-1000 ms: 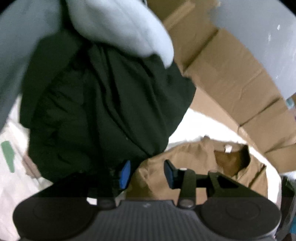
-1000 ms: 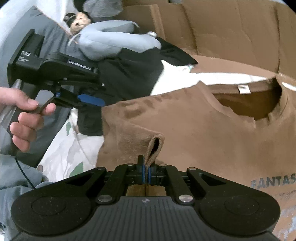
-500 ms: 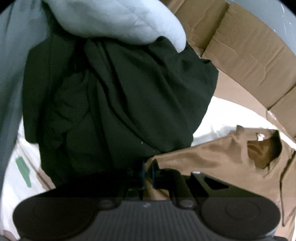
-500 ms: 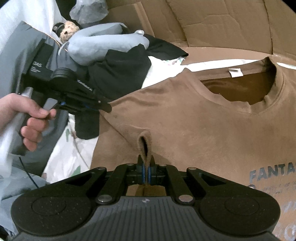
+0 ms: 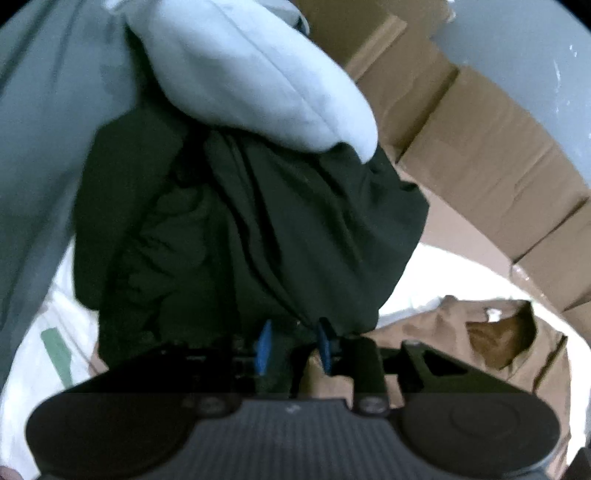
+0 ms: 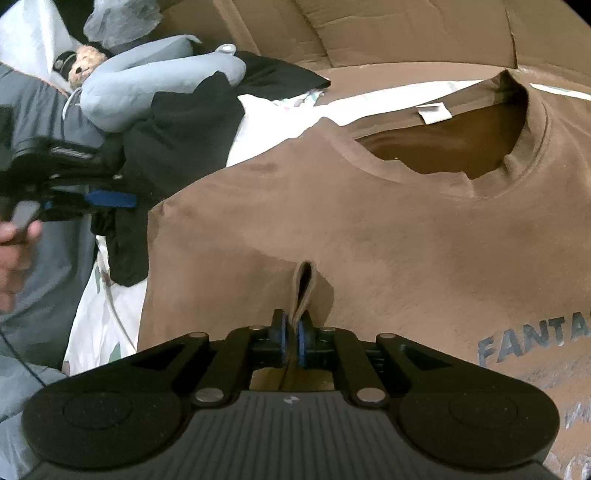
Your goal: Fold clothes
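A brown T-shirt [image 6: 369, 229] with grey "FANTA" lettering lies face up on a white sheet [image 6: 280, 110], collar at the far side. My right gripper [image 6: 291, 338] pinches a small upright fold of the shirt near its left side. The jaws are starting to open, but the cloth is still between the pads. My left gripper [image 6: 122, 195], held by a hand [image 6: 14, 240], hovers just left of the shirt's shoulder corner. In the left wrist view the left gripper [image 5: 294, 347] is opening over the black garment [image 5: 258, 240], pinching nothing, with the brown T-shirt [image 5: 443, 332] to its right.
A black garment [image 6: 184, 136] and a light blue cushion [image 6: 147, 92] are piled left of the shirt, with a small teddy bear [image 6: 86, 62] behind them. Cardboard walls [image 6: 406, 29] close off the far side. Grey cloth [image 5: 37, 147] hangs at the left.
The left gripper closed at the shirt's shoulder edge, then opened and drew back to the left. The right gripper sank toward the shirt, still holding its fold, and the shirt now lies flatter.
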Demonstrator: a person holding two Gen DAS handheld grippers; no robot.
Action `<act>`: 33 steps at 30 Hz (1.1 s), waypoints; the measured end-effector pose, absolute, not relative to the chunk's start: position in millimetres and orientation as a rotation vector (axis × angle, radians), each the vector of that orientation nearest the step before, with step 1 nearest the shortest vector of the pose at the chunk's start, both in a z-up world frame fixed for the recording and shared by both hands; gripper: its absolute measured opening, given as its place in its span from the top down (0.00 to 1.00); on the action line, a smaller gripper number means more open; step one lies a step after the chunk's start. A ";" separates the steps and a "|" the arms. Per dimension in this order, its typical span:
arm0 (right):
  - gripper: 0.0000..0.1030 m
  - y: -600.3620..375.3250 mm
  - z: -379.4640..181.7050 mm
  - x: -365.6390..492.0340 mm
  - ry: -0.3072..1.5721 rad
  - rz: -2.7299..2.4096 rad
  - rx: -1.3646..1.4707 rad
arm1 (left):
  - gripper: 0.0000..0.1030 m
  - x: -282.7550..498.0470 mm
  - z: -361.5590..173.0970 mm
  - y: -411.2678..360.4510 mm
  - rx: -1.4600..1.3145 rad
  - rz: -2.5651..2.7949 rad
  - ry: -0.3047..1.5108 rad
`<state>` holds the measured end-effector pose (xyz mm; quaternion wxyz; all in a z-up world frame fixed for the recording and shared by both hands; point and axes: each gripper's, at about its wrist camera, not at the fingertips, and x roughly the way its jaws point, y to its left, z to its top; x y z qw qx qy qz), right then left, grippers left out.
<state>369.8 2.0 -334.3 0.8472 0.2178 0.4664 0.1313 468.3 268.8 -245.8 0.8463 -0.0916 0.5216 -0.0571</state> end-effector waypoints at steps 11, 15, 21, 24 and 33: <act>0.99 -9.8 -332.3 373.0 0.963 0.270 0.514 | 0.88 453.3 -264.9 246.7 -0.205 -0.248 1.206; 0.99 -17.8 -329.8 366.9 0.956 0.247 0.519 | 0.88 456.6 -272.1 236.5 -0.201 -0.271 1.212; 0.99 -20.1 -340.9 368.1 0.982 0.239 0.531 | 0.95 466.1 -287.1 233.3 -0.151 -0.211 1.194; 0.99 -20.3 -341.8 369.7 0.985 0.247 0.528 | 0.95 465.4 -289.4 235.3 -0.146 -0.184 1.169; 0.94 -41.1 -340.4 367.4 0.988 0.180 0.555 | 0.92 454.2 -278.4 234.5 -0.112 -0.198 1.139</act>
